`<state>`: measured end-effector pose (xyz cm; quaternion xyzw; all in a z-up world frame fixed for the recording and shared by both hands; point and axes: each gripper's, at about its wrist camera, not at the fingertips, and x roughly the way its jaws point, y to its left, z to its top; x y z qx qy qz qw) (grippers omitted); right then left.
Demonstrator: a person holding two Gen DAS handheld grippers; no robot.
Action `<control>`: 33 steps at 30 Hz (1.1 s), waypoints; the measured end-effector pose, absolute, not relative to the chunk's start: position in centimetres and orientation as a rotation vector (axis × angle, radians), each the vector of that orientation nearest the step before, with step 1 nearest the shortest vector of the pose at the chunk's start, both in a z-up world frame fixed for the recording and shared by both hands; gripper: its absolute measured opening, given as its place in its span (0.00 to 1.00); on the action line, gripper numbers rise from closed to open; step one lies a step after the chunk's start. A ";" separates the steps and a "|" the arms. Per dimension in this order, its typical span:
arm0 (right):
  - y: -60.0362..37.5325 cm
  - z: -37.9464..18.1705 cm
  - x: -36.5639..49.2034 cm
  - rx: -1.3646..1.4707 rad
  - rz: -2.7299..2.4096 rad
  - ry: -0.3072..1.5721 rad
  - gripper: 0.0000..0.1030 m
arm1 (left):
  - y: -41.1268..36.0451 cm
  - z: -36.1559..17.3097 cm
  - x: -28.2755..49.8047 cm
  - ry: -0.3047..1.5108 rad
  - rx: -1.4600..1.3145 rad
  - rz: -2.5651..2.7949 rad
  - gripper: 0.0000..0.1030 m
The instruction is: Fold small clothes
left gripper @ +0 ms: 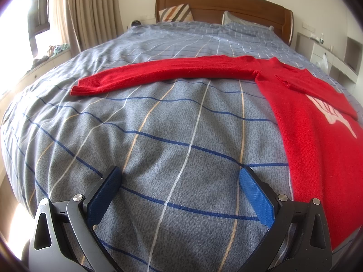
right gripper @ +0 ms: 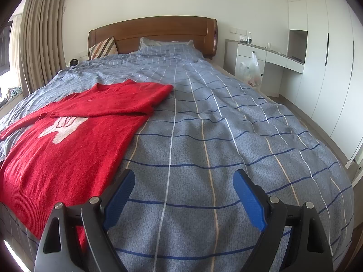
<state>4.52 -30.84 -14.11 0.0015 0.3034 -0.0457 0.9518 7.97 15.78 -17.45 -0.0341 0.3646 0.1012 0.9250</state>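
A red knit sweater (left gripper: 317, 124) with a white motif lies flat on the bed. In the left wrist view its long sleeve (left gripper: 163, 72) stretches out to the left across the cover. In the right wrist view the sweater (right gripper: 68, 145) lies at the left, and its other sleeve (right gripper: 113, 111) is folded across the chest. My left gripper (left gripper: 179, 176) hovers open over bare cover, left of the sweater's side edge. My right gripper (right gripper: 183, 179) is open too, just right of the sweater's hem, with nothing between its blue pads.
The bed has a blue-grey checked cover (right gripper: 226, 136), a wooden headboard (right gripper: 158, 31) and a striped pillow (right gripper: 102, 47). Curtains (right gripper: 38, 45) and a window ledge are at the left. A white desk (right gripper: 267, 54) with a plastic bag (right gripper: 251, 68) stands at the right.
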 end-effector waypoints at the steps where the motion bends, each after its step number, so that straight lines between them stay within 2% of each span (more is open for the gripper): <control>1: -30.9 -14.1 4.5 0.003 -0.093 0.617 0.85 | 15.8 -17.5 8.0 0.748 -0.070 0.208 1.00; 12: -30.8 -14.0 4.4 0.004 -0.093 0.617 0.85 | 15.9 -17.3 8.0 0.758 -0.080 0.198 1.00; 18: -31.0 -13.9 4.5 0.010 -0.094 0.616 0.85 | 18.2 -14.0 7.7 0.755 -0.162 0.149 1.00; 27: -31.4 -13.7 4.4 0.024 -0.082 0.604 0.85 | 30.0 -7.3 12.3 0.687 -0.426 0.237 1.00; 33: -31.5 -14.0 4.6 0.029 -0.084 0.615 0.85 | 37.5 -7.6 14.7 0.685 -0.579 0.377 0.99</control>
